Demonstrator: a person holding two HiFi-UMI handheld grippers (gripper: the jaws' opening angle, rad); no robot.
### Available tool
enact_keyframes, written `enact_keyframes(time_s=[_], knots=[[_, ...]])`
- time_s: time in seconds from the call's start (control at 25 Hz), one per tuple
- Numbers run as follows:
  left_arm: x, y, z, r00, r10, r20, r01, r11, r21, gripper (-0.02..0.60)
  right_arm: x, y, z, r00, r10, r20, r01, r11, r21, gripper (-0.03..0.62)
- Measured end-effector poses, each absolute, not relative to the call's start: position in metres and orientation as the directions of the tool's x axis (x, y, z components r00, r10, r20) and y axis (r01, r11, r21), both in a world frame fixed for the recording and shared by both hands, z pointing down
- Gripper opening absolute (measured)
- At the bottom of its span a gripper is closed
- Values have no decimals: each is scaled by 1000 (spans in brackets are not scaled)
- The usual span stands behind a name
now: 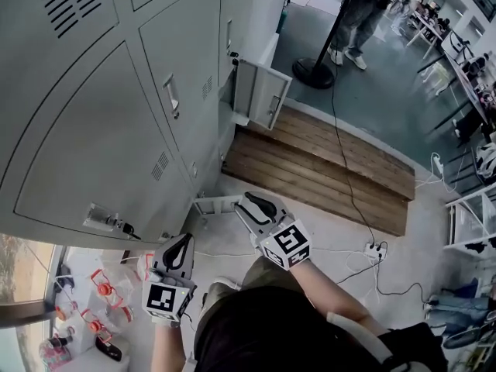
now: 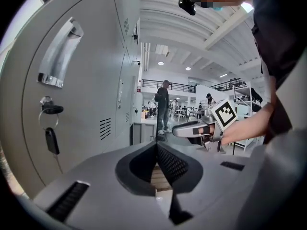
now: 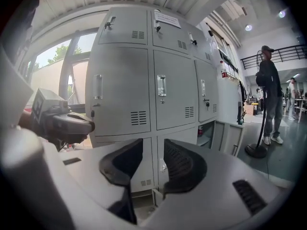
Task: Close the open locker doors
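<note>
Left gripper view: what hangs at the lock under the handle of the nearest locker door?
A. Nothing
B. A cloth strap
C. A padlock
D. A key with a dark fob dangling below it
D: a key sticks out of the locker door and a dark fob dangles below it.

The left claw is closed; the right claw stands parted, empty.

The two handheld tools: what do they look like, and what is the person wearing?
The pale grey plastic left tool and right tool each have two black jaws and a white cube with black square markers. The person wears a dark top, forearms uncovered.
</note>
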State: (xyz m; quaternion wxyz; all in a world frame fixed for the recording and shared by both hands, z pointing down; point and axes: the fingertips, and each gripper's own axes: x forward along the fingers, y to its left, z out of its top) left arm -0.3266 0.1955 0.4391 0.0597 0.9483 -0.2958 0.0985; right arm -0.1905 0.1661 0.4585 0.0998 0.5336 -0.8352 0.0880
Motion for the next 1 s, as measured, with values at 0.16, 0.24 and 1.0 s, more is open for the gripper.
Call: enact_keyframes(time_s=[0.16, 0.24, 1.0], knots=[[-311, 179, 448, 791, -558, 252, -589, -805, 66, 8, -173, 150, 477, -425, -857, 293, -901, 430, -50, 133], [-304, 170, 453, 781, -562, 271, -598, -799, 67, 8, -165, 142, 488, -435, -846, 309, -896, 441, -55, 133], [-257, 130, 526, 659, -599, 455, -705, -702, 96, 8, -115, 85, 617, -558, -675, 483, -816, 554, -168, 135]])
